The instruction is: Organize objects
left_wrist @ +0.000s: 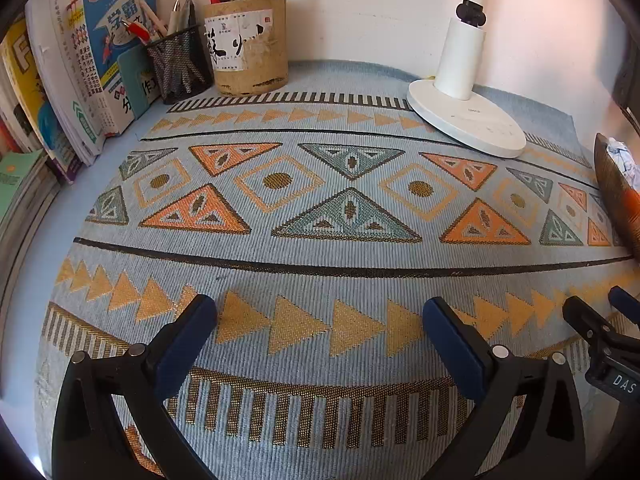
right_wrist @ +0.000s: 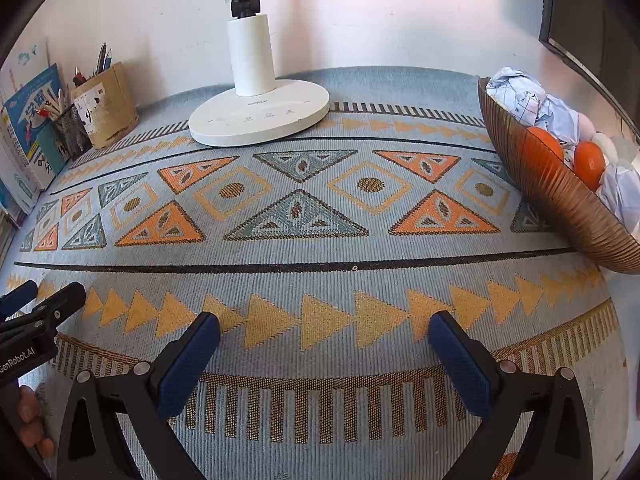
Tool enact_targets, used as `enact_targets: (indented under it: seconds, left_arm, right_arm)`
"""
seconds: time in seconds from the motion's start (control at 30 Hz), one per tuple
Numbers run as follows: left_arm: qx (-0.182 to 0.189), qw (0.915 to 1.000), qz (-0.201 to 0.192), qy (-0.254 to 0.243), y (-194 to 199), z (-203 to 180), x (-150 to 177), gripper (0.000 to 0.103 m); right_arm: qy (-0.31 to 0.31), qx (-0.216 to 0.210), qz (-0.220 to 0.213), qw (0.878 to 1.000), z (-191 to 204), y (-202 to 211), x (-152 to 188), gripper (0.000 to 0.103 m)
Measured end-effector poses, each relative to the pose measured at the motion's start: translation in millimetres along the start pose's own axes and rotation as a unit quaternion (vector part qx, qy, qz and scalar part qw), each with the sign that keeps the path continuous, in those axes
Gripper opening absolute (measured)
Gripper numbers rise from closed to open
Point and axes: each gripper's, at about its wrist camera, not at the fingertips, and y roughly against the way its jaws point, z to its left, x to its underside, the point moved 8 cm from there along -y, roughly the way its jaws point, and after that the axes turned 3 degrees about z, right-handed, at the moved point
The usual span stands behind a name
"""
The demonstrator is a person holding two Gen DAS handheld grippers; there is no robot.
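Both hand-held grippers hang over the tabletop (left_wrist: 320, 216), which is covered with a pale blue woven cloth patterned in orange and teal triangles, gold diamonds and dark stripes. The left hand-held gripper (left_wrist: 320, 320) has its blue-padded jaws spread wide with nothing between them, only cloth below. The right hand-held gripper (right_wrist: 324, 336) stands just the same, wide and empty, close beside the left one.

Along the back wall sits a white desk lamp (right_wrist: 260, 120) on a round base. In the back left corner a black mesh pen cup (left_wrist: 180, 64) stands touching a tan cardboard pen holder (left_wrist: 250, 46), both bristling with pens. Books (left_wrist: 108, 56) stand upright, leaning against the left wall beside them.

At the right edge rests a brown ribbed bowl (right_wrist: 560, 204), heaped with crumpled paper (right_wrist: 520, 96), white with faint blue lines, and two bright tangerines (right_wrist: 588, 162) nestled among it. Fingers (right_wrist: 30, 412) grip the left tool's handle at the lower left of the right wrist view.
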Motion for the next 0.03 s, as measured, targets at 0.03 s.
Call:
enact_targets:
  seconds: [0.03]
  left_arm:
    - [0.0,1.0,0.0,0.0,-0.1,0.6,-0.4,0.103]
  right_arm:
    - [0.0,0.0,0.0,1.0,0.0,0.6,0.0,0.103]
